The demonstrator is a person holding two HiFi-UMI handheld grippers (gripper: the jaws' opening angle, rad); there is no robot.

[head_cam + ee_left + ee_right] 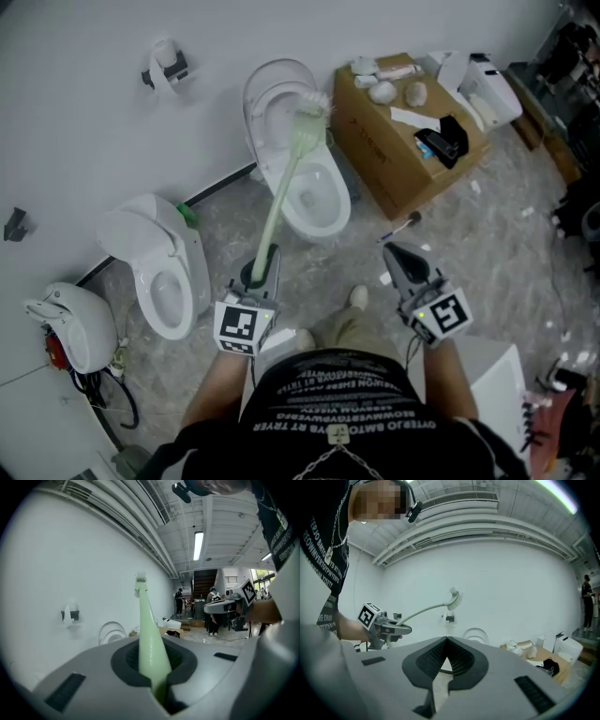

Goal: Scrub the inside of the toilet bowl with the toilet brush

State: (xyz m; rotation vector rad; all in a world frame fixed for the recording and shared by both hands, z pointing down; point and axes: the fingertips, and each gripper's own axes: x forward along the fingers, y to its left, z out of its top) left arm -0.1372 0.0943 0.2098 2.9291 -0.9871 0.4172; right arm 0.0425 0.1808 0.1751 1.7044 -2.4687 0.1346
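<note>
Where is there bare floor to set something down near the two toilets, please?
Bare floor lies between the left toilet and the middle toilet; a wider patch spreads right of the right gripper, below the cardboard box. The box top is crowded; cables clutter the left corner.

Lower end of the toilet brush [283, 187] hidden within left gripper [261, 269], seemingly clamped

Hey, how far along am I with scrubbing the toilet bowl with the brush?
Done: the pale green long-handled toilet brush is picked up, clamped in the left gripper. In hand: its bristle head is raised in the air, outside the white open toilet. Left: the scrubbing inside the bowl. The right gripper is shut, empty.
</note>
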